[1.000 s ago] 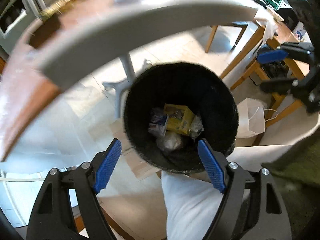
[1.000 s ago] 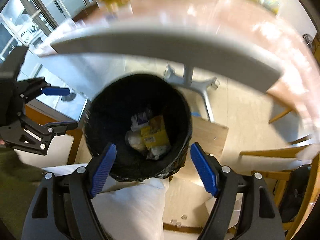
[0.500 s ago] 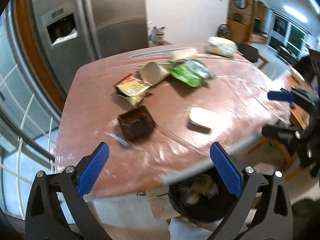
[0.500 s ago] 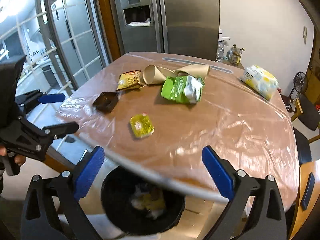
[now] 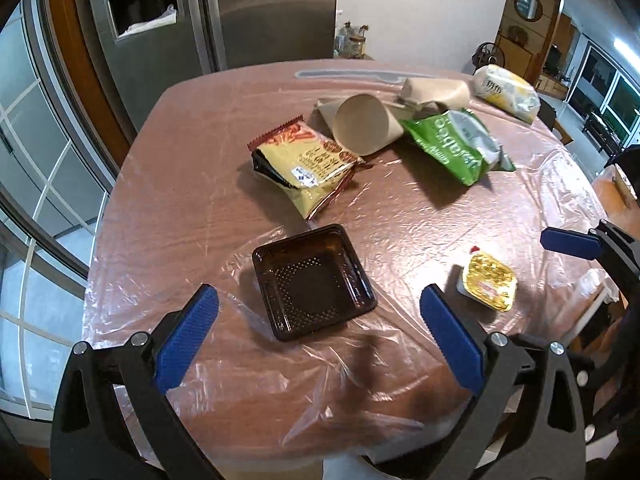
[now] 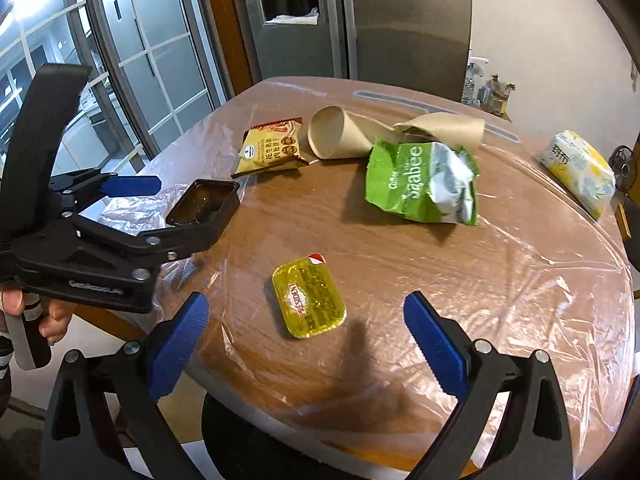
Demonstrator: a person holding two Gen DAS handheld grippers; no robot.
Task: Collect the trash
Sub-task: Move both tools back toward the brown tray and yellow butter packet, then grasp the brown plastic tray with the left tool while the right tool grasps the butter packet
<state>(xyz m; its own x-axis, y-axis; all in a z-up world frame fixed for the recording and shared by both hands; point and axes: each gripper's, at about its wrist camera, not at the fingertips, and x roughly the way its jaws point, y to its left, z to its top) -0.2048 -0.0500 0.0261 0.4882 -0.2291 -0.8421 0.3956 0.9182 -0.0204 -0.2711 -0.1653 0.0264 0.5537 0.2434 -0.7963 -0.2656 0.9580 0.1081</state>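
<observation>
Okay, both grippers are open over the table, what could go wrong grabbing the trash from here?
1. The loose clear plastic sheet covering the table could snag in the fingers and drag other litter.
2. The flat yellow foil-lidded butter tub sits low, so the right gripper may slip off.
3. The dark square plastic tray may flip when the left gripper pinches its rim.

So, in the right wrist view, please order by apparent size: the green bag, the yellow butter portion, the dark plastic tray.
1. green bag, clearly the largest.
2 and 3. yellow butter portion and dark plastic tray look alike; the left gripper partly hides the tray, so no ranking.
</observation>
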